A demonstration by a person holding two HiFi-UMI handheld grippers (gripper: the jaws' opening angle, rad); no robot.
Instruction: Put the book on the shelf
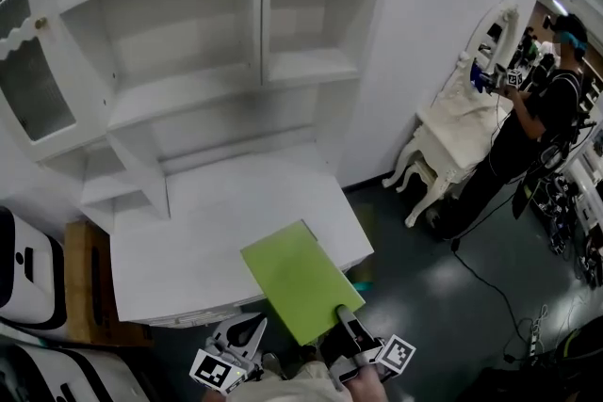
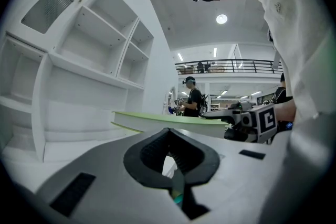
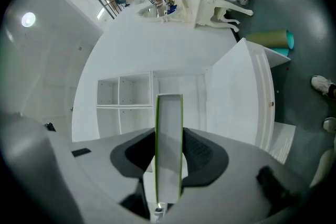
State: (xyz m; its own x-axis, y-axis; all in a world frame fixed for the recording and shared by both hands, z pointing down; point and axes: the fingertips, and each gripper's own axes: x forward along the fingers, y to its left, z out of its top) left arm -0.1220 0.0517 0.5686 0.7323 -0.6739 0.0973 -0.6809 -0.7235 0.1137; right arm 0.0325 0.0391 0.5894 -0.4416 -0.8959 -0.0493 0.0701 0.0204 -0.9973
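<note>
A lime-green book [image 1: 297, 282] is held flat over the front right corner of the white desk top [image 1: 188, 249], and my right gripper [image 1: 344, 313] is shut on its near edge. In the right gripper view the book [image 3: 169, 139] stands edge-on between the two black pads, pointing at the white shelf unit [image 3: 126, 102]. My left gripper [image 1: 247, 327] hangs just left of the book, below the desk's front edge, with its tips together and nothing in them. In the left gripper view the book [image 2: 173, 123] shows side-on past that gripper [image 2: 168, 131]. The shelf unit's compartments [image 1: 179, 94] are bare.
A glazed cabinet door [image 1: 33, 80] stands open at the far left. White machines [image 1: 28, 278] and a wooden board [image 1: 85, 287] lie left of the desk. At the right, a person [image 1: 537, 127] stands by a white carved table [image 1: 452, 136], with cables on the dark floor [image 1: 471, 297].
</note>
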